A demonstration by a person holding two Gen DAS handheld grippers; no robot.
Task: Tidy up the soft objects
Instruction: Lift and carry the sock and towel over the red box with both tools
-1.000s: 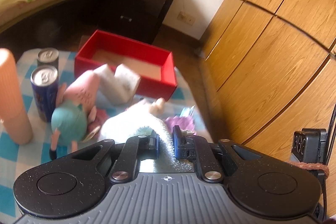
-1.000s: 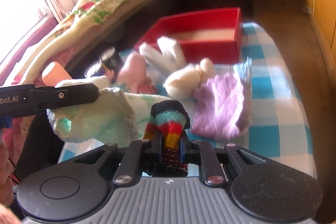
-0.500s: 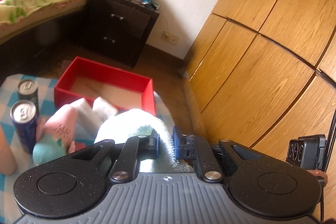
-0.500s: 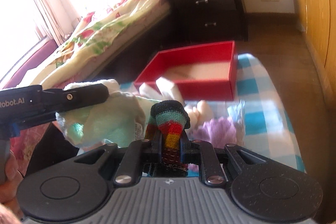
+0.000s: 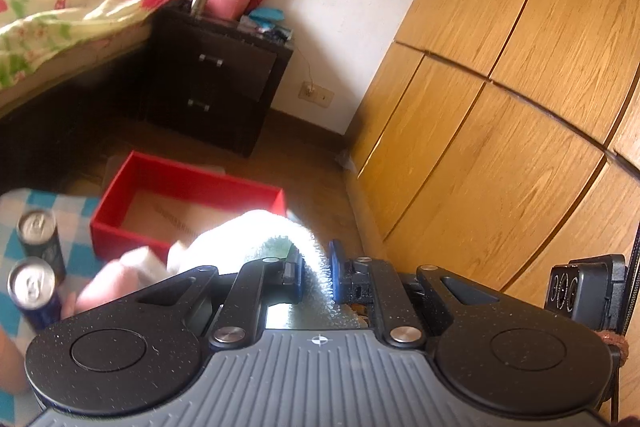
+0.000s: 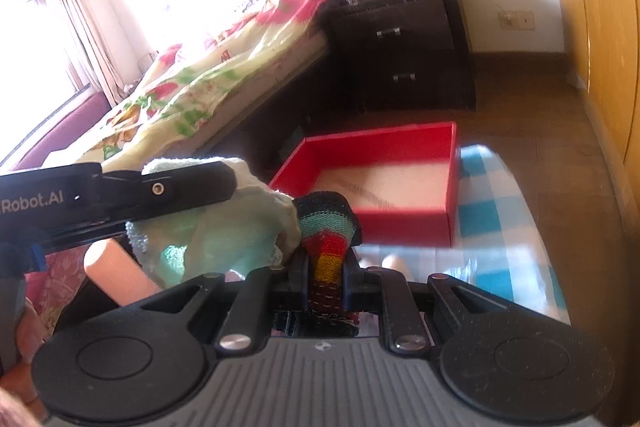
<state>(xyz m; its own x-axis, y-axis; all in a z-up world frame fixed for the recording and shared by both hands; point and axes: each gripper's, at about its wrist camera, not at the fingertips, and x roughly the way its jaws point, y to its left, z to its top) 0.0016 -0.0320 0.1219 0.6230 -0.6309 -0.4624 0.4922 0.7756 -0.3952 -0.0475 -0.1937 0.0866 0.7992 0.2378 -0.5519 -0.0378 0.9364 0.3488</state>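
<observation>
I see a desk [image 6: 496, 195] under a blue-and-white checked cloth, in a bedroom with a wood floor [image 5: 316, 163]. A bed [image 6: 208, 71] with a floral quilt runs along one side, a dark nightstand [image 5: 216, 83] stands at its head, and a wooden wardrobe [image 5: 500, 99] fills the other side.

A red box [image 6: 400, 219] sits at the desk's far end. Its pale bottom looks bare in both views, though my left view hides the near right corner.

My left tongs [image 5: 316, 275] are clamped on a pale green towel [image 5: 256, 235], which bulges up in front of the box. My right tongs [image 6: 326, 275] are pinched on a striped sock [image 6: 326, 227], its toe standing up just before the box's near wall.

Only the left view shows two cans [image 5: 34, 267] upright on the cloth left of the box, and a blurred pink soft thing [image 5: 116, 283] beside them. Only the right view shows the left tongs from the side, with the towel [image 6: 216, 231] hanging below them, a peach cylinder [image 6: 116, 275] underneath, and a window with curtains [image 6: 80, 27] beyond the bed. Something pale lies on the cloth just past the right tongs, too hidden to name.
</observation>
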